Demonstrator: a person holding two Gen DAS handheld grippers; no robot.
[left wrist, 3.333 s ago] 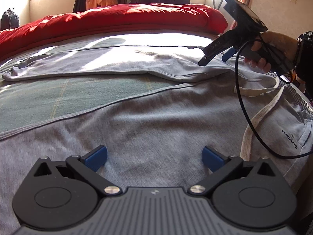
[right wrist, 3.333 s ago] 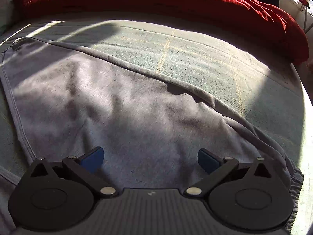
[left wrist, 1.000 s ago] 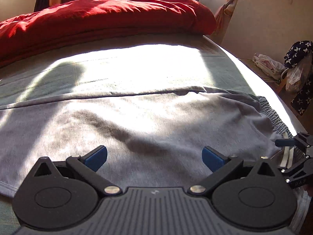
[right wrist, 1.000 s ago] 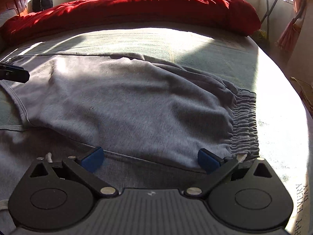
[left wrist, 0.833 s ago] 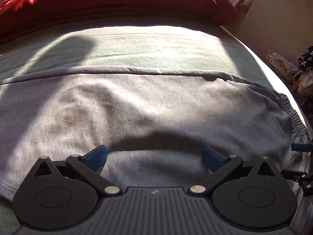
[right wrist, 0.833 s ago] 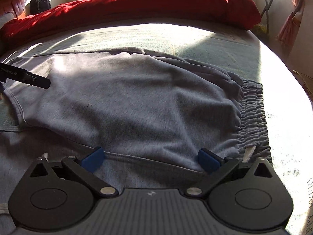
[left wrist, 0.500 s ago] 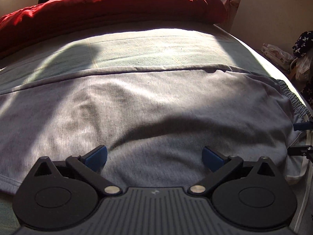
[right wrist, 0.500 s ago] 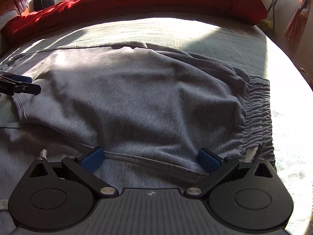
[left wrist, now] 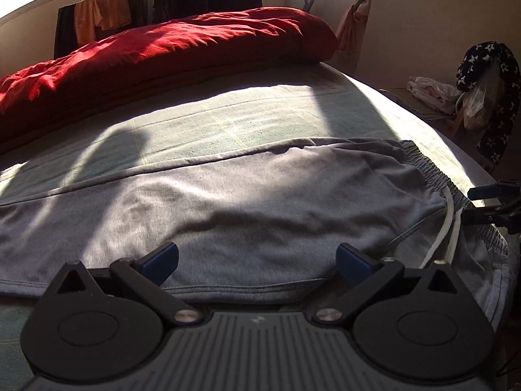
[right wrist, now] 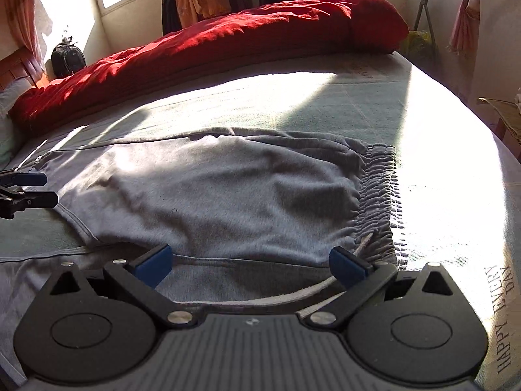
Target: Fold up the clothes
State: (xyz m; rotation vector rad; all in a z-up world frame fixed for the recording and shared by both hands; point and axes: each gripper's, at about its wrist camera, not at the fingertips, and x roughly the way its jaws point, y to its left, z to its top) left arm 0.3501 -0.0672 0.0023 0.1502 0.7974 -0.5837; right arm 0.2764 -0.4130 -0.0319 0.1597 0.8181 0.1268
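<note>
Holding both hand-held grippers spread apart and empty, I am hovering my left (left wrist: 257,260) and right (right wrist: 249,262) over grey pants (right wrist: 228,192) lying on the bed (right wrist: 293,104); only my left view is showing the star-print cloth (left wrist: 491,97).

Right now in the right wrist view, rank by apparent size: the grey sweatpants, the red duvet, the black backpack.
1. grey sweatpants, though nearness to the camera inflates them
2. red duvet, close behind
3. black backpack, clearly smallest
</note>
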